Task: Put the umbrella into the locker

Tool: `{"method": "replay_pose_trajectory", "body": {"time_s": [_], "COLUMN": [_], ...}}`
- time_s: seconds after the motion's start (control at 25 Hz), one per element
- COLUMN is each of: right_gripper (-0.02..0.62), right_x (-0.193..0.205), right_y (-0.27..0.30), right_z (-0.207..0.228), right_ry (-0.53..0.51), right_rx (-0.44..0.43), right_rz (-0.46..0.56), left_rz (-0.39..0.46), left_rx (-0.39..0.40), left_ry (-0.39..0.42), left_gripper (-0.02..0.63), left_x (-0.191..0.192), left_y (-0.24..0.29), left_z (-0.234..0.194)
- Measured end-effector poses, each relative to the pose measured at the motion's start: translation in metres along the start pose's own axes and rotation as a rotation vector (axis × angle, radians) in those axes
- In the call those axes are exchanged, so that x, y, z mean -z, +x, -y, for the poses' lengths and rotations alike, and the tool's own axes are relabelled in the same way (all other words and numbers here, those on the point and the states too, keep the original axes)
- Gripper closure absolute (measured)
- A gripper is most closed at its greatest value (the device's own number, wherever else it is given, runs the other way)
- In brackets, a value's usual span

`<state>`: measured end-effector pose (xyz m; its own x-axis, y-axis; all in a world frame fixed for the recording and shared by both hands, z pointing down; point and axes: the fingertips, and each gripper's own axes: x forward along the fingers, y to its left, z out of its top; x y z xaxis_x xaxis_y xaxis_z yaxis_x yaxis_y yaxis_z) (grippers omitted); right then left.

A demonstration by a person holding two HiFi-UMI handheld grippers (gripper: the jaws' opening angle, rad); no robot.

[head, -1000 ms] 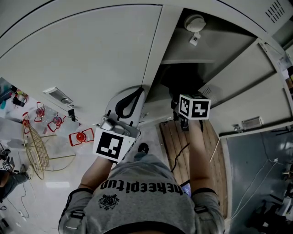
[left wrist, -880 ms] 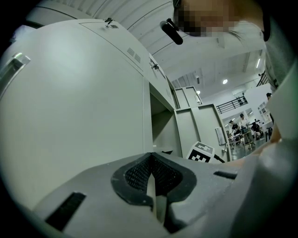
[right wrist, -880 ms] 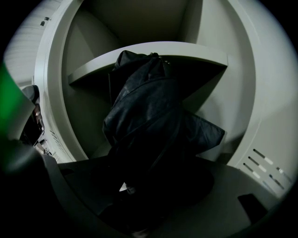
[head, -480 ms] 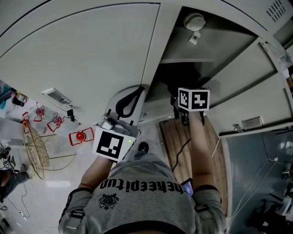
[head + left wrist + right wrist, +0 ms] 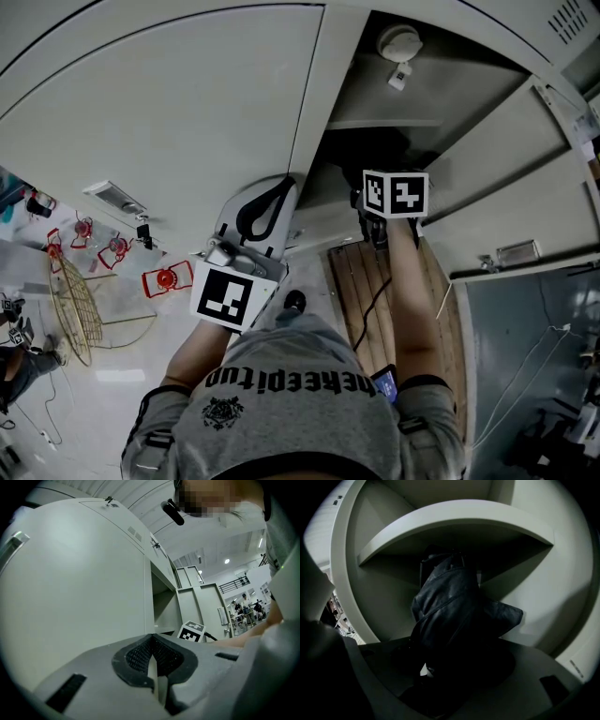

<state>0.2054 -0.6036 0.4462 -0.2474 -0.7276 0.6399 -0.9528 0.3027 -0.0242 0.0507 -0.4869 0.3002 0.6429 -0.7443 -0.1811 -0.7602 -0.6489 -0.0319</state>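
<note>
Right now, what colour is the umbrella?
Black umbrella, clearest in the right gripper view, against the pale grey locker.

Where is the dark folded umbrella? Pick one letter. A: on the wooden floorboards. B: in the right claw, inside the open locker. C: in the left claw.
B: the right gripper view shows the dark folded fabric umbrella clamped in the right claw under the shelf of the open grey metal locker; the left claw is shut on nothing.
</note>
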Motion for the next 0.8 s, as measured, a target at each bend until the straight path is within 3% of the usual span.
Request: {"method": "replay_pose_trajectory", "body": {"time_s": [0.8], "right_gripper": [0.324], "right_x": [-0.017], "right_y": [0.025], "right_z": [0.009], "right_ry": [-0.021], "right_rx": [-0.019], "right_rz": [0.009], "left_rz": [-0.017], "left_rx": [-0.013], "left_ry": [0.003], "left_gripper": [0.603], "left_x": [0.004], "left_y": [0.006], "left_z": [0.003]}}
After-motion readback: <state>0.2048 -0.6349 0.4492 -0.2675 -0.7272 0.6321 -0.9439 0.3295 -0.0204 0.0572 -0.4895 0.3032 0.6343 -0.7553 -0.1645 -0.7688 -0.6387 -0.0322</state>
